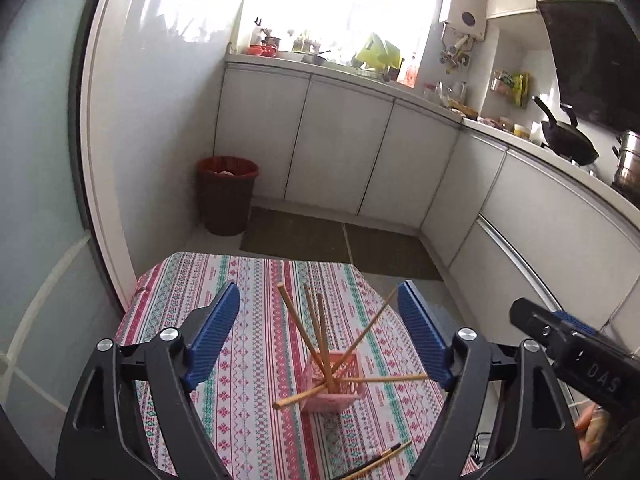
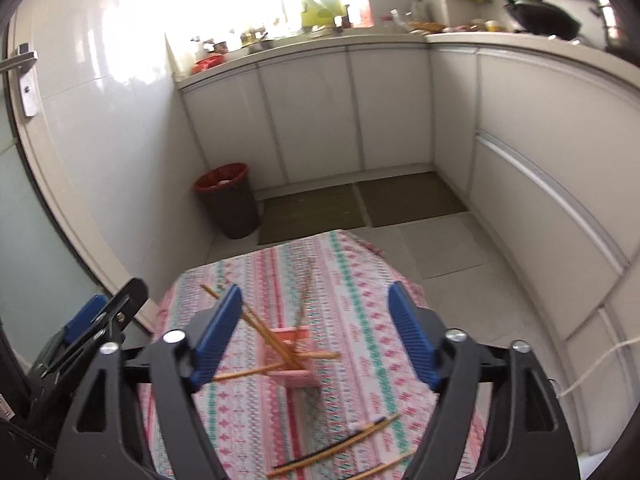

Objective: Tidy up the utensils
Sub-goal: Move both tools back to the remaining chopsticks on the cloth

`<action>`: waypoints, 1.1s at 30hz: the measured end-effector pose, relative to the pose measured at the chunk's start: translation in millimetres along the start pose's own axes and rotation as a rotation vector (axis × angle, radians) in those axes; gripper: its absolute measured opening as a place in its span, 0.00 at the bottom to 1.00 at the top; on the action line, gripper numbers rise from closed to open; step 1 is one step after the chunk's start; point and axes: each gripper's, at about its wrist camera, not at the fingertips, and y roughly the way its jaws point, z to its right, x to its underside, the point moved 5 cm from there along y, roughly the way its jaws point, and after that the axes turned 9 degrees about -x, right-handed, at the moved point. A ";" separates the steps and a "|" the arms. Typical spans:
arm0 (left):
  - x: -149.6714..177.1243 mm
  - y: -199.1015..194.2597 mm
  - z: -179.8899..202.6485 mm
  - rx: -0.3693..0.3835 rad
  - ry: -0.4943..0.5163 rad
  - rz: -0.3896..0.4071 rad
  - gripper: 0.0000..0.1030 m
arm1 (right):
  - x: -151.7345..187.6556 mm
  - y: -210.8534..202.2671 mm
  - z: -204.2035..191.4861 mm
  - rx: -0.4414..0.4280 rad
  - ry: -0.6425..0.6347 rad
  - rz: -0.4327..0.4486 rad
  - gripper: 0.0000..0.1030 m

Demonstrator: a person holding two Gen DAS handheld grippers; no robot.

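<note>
A pink slotted holder (image 1: 334,384) stands on a small table with a striped patterned cloth (image 1: 248,320). Several wooden chopsticks (image 1: 304,328) stick out of it at splayed angles. Loose chopsticks (image 1: 380,458), one dark, lie on the cloth at the near edge. My left gripper (image 1: 320,324) is open and empty, above the holder. In the right wrist view the holder (image 2: 294,360) and its chopsticks (image 2: 260,324) sit between the jaws of my right gripper (image 2: 316,328), which is open and empty. Loose chopsticks (image 2: 340,444) lie nearer. The right gripper (image 1: 560,328) shows at the left view's right edge.
A dark waste bin with a red rim (image 1: 227,194) stands on the floor beyond the table. White cabinets (image 1: 340,140) and a cluttered counter run along the back and right. A black wok (image 1: 568,136) sits on the stove. Floor mats (image 1: 340,244) lie by the cabinets.
</note>
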 end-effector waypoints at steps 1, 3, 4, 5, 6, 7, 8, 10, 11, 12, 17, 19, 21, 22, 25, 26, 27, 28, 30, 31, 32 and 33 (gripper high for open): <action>4.9 -1.4 1.6 -0.002 0.003 -0.011 0.85 | 0.7 -3.1 3.1 0.019 0.000 0.005 0.80; 13.1 -1.3 4.6 0.002 0.012 -0.032 0.88 | 5.2 -15.1 11.7 0.051 0.005 0.017 0.82; 16.8 -0.8 6.1 0.005 0.021 -0.042 0.88 | 7.4 -21.4 15.6 0.067 0.008 0.022 0.83; 22.7 0.7 9.8 0.006 0.045 -0.063 0.88 | 9.8 -26.3 17.1 0.075 0.010 0.029 0.85; 26.8 2.5 13.2 0.005 0.063 -0.078 0.89 | 12.2 -33.2 20.5 0.082 0.014 0.039 0.86; 31.7 5.4 17.1 0.004 0.088 -0.101 0.92 | 16.5 -41.7 24.7 0.085 0.021 0.049 0.87; 39.3 10.0 23.0 0.005 0.128 -0.137 0.92 | 21.6 -49.2 29.6 0.085 0.031 0.054 0.89; 57.3 17.1 34.7 0.024 0.196 -0.198 0.93 | 35.6 -62.4 42.8 0.084 0.064 0.055 0.92; 65.4 20.3 39.7 0.033 0.221 -0.224 0.93 | 44.7 -67.7 50.7 0.079 0.086 0.045 0.92; 73.8 23.7 44.6 0.040 0.248 -0.252 0.93 | 55.9 -72.9 62.4 0.067 0.116 0.027 0.92; 132.0 49.5 78.1 0.061 0.412 -0.425 0.93 | 103.9 -75.0 115.9 0.036 0.248 -0.082 0.93; 157.2 60.0 88.4 0.073 0.459 -0.488 0.93 | 126.4 -67.7 141.5 0.039 0.313 -0.137 0.93; 183.9 75.3 102.5 0.081 0.513 -0.560 0.93 | 148.5 -58.4 163.8 0.033 0.391 -0.185 0.93; 195.8 81.3 107.3 0.079 0.534 -0.588 0.93 | 162.2 -51.6 176.5 0.019 0.448 -0.218 0.93; 228.2 100.7 119.9 0.072 0.584 -0.662 0.93 | 194.3 -35.5 200.5 -0.001 0.552 -0.288 0.93; 236.8 107.0 124.2 0.073 0.594 -0.683 0.92 | 200.3 -32.0 204.7 0.006 0.559 -0.296 0.93; 242.7 110.6 127.6 0.075 0.599 -0.694 0.90 | 208.6 -26.9 211.0 0.027 0.565 -0.313 0.93; 247.2 115.3 131.2 0.079 0.599 -0.706 0.86 | 212.6 -24.7 213.8 0.036 0.573 -0.326 0.93; 253.9 124.1 137.3 0.102 0.586 -0.742 0.70 | 221.9 -16.7 215.7 0.004 0.621 -0.370 0.93; 258.2 129.5 139.9 0.113 0.577 -0.767 0.62 | 224.3 -14.5 216.1 -0.018 0.637 -0.382 0.93; 261.6 134.7 142.6 0.115 0.567 -0.786 0.60 | 227.1 -11.7 216.1 -0.034 0.650 -0.394 0.93; 264.2 140.1 144.3 0.110 0.559 -0.793 0.55 | 229.2 -10.7 216.7 -0.028 0.652 -0.397 0.93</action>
